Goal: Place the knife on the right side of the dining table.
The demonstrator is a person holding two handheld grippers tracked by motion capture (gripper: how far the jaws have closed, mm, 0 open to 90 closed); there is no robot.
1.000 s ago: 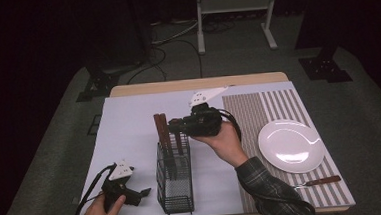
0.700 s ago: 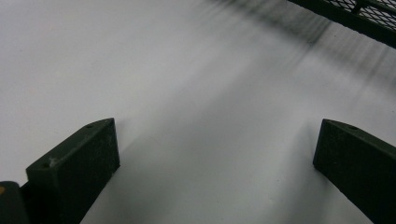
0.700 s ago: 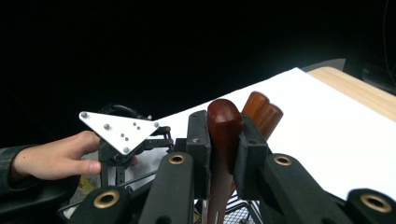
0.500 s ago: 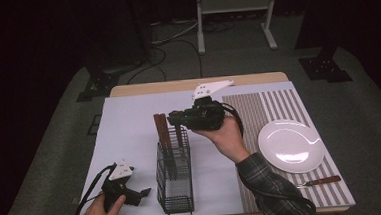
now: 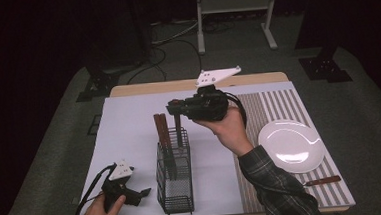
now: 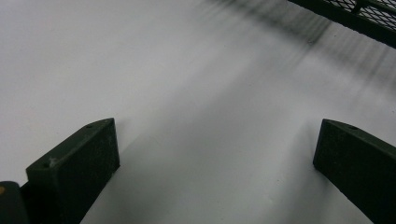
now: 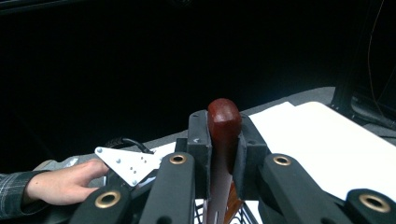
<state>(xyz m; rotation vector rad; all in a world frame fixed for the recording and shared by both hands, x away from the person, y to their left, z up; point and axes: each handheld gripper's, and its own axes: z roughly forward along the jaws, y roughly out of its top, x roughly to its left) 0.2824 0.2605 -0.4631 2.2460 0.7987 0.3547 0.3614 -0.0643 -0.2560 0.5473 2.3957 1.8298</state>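
Note:
My right gripper (image 5: 177, 108) is held above the black wire basket (image 5: 175, 188) and is shut on a wooden-handled utensil (image 5: 178, 127) that hangs straight down, its lower end still inside the basket. In the right gripper view the rounded reddish handle (image 7: 224, 122) is clamped between the two jaws of the right gripper (image 7: 223, 137). Two more wooden handles (image 5: 161, 132) stand at the basket's left side. My left gripper (image 5: 139, 194) rests on the white mat at the front left, and in its own view the left gripper (image 6: 215, 163) is open over bare mat.
A white plate (image 5: 291, 145) lies on the striped placemat (image 5: 271, 107) at the right, with a wooden-handled knife (image 5: 323, 181) near the front edge. The basket's corner (image 6: 355, 18) sits just beyond the left gripper. The person's left hand (image 7: 65, 182) is visible beyond the right gripper's jaws.
My right gripper has risen with the utensil, drawing it further up out of the basket. The left gripper has stayed put.

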